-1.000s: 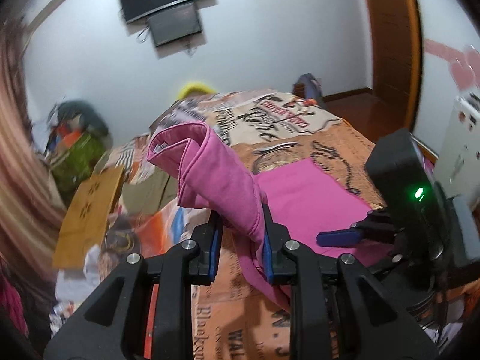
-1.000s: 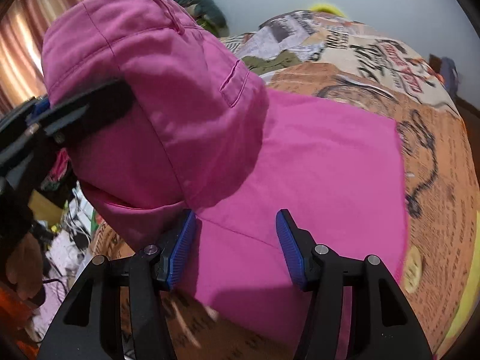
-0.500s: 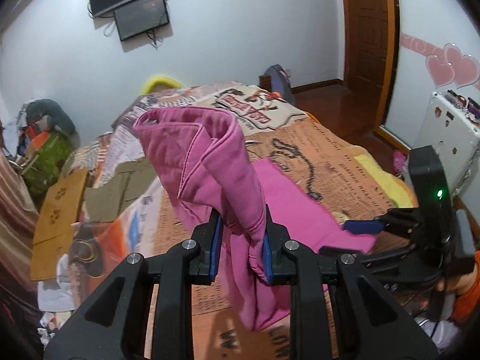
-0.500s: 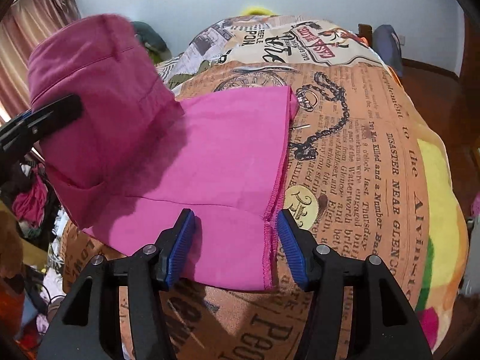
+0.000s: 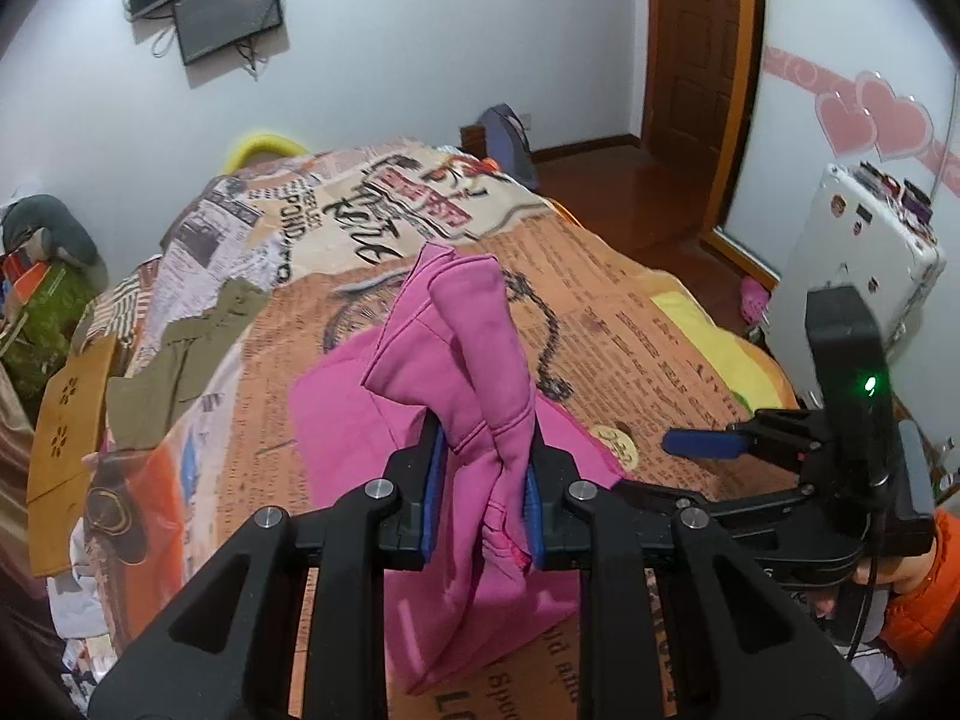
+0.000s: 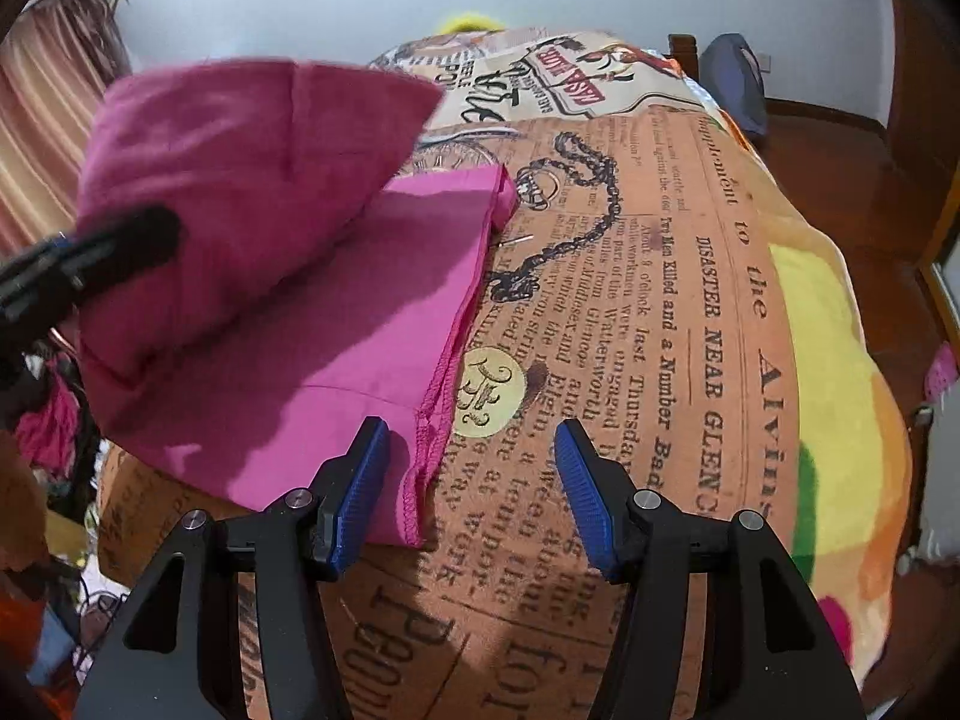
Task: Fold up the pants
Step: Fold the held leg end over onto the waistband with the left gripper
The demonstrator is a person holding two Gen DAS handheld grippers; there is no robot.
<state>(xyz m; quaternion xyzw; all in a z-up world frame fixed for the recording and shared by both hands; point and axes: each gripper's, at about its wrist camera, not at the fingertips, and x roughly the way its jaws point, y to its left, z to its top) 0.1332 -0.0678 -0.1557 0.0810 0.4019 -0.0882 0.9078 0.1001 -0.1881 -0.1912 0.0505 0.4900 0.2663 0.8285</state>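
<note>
Left wrist view, item one: my left gripper, jaws narrow and clamped on a bunched end of the pink pants, which rises as a crumpled peak at centre frame. Item two: remainder of the pants, spread flat on the newspaper-print blanket covering the bed, lower centre. Item three: my right gripper, seen at right edge of this view, reaching in from the side. Right wrist view: right gripper about half open, nothing between the pads; the left pad sits over the near hem corner of the pink pants, the right pad over bare blanket. The lifted portion fills the upper left there, blurred. Handling, as I judge it: light, soft woven cloth, limp, no stiffness to hold a crease, prone to sag and slide out of a shallow pinch. Best hold for me: the stitched hem corner at lower centre, taken deep enough that both layers are caught.
</note>
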